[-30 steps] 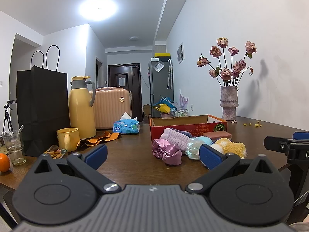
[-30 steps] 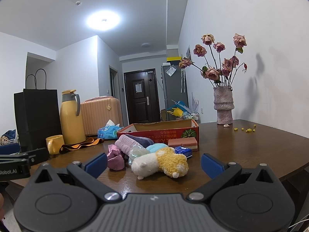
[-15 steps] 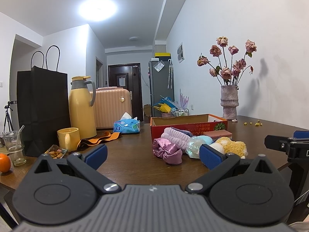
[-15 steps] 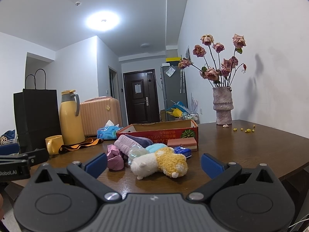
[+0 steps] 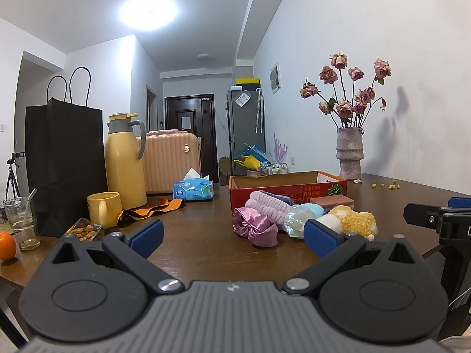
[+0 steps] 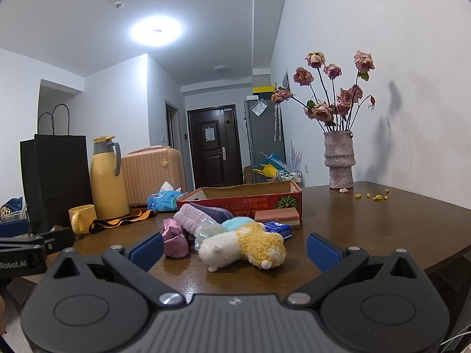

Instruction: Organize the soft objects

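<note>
A pile of soft things lies on the brown table (image 5: 203, 235) in front of a red cardboard box (image 5: 282, 188) (image 6: 244, 198): a pink satin scrunchie (image 5: 254, 229) (image 6: 173, 239), a rolled lilac towel (image 5: 269, 204) (image 6: 190, 217), a clear squishy ball (image 5: 295, 219) (image 6: 207, 231), a light blue ball (image 6: 237, 223) and a white and yellow plush toy (image 5: 354, 222) (image 6: 244, 247). My left gripper (image 5: 234, 236) is open and empty, short of the pile. My right gripper (image 6: 234, 248) is also open, with the plush just beyond its fingers.
At the left stand a black paper bag (image 5: 63, 161), a yellow thermos (image 5: 125, 158), a yellow mug (image 5: 104, 209), a glass (image 5: 22, 223), an orange (image 5: 6, 245) and a snack packet (image 5: 84, 229). A tissue pack (image 5: 192, 189) and an orange strap (image 5: 153, 209) lie mid-table. A vase of roses (image 5: 350, 153) stands far right.
Both grippers have crept slightly toward the pile and stay open. Nothing on the table has moved.
</note>
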`<state>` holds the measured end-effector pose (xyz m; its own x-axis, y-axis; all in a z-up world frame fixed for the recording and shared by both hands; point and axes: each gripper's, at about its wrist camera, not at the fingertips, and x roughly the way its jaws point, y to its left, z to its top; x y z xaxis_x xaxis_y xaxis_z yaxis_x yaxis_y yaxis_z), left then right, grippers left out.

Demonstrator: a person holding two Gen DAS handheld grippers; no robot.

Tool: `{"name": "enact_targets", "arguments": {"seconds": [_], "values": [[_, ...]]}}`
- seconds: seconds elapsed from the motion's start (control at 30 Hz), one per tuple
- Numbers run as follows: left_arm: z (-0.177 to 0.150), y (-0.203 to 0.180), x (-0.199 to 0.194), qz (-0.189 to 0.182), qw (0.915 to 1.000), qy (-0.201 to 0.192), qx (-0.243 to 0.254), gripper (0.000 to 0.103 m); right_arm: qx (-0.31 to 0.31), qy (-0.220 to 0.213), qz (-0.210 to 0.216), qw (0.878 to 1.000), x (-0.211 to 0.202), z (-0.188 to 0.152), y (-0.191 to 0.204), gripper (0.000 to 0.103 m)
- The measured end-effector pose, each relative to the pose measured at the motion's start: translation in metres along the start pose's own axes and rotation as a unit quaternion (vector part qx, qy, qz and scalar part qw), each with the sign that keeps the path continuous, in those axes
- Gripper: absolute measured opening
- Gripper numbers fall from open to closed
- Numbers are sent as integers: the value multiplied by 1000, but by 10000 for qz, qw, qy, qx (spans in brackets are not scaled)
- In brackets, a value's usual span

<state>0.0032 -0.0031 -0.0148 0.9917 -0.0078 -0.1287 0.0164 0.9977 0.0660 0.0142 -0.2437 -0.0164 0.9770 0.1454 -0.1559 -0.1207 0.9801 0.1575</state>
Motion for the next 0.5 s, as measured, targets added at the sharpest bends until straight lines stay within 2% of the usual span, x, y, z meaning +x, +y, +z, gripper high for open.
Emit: {"name": "enact_targets", "arguments": {"seconds": [0.27,0.5], "values": [[-3,0,1,9,10000,42,-12,103,-26,16,21,10000,1,0,0,103],[-11,6,18,0,9997,218,-115,103,-166,-5,-84,9998,13,-3,-5,103]]}}
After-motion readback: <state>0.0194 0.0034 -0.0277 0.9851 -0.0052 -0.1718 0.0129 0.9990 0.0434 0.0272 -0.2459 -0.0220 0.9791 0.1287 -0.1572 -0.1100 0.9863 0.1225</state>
